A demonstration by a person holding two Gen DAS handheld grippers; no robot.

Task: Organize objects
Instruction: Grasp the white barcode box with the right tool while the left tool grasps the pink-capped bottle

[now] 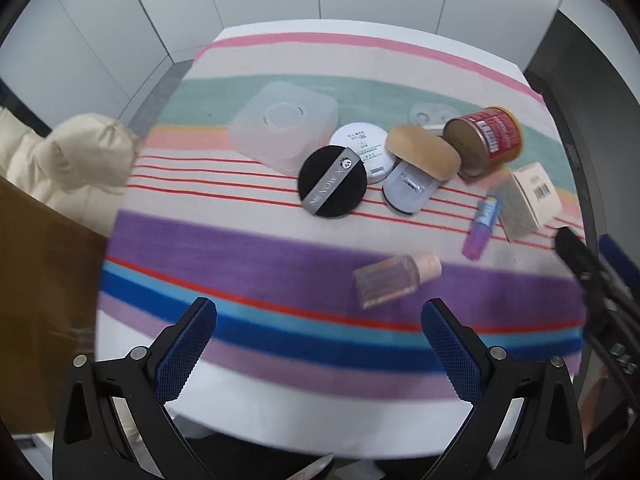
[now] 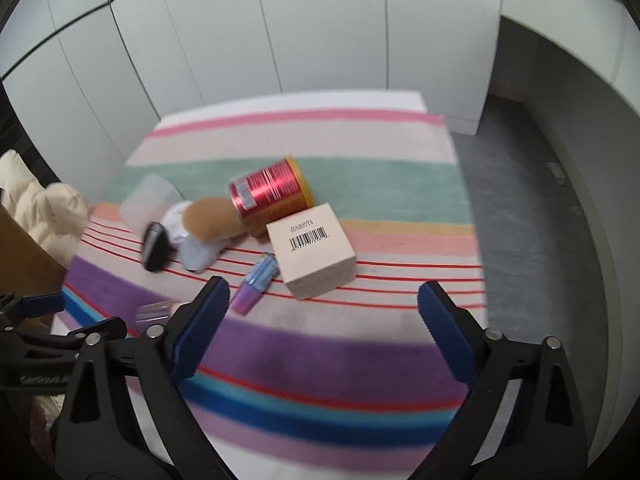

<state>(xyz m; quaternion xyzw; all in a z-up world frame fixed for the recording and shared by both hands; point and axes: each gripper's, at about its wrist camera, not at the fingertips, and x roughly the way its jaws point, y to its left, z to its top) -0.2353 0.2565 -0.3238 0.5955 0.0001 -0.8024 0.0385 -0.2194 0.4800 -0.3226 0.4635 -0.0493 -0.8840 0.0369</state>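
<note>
On a striped cloth (image 1: 248, 248) lie a clear plastic box (image 1: 282, 124), a black powder puff (image 1: 332, 182), a white round compact (image 1: 365, 148), a tan bun-shaped piece (image 1: 422, 152), a toppled red can (image 1: 486, 138), a beige carton (image 1: 528, 200), a purple tube (image 1: 480, 226) and a small clear bottle (image 1: 394, 278). My left gripper (image 1: 320, 316) hangs open above the near stripes, just short of the bottle. My right gripper (image 2: 324, 300) is open with nothing between its fingers, the carton (image 2: 312, 250) and the tube (image 2: 256, 284) just beyond the fingertips.
A cream padded jacket (image 1: 68, 156) and a brown board (image 1: 44, 280) sit off the table's left side. White cabinet doors (image 2: 280, 28) stand behind the table, grey floor (image 2: 532, 220) to its right. The other gripper's black frame (image 1: 600, 280) shows at the right edge.
</note>
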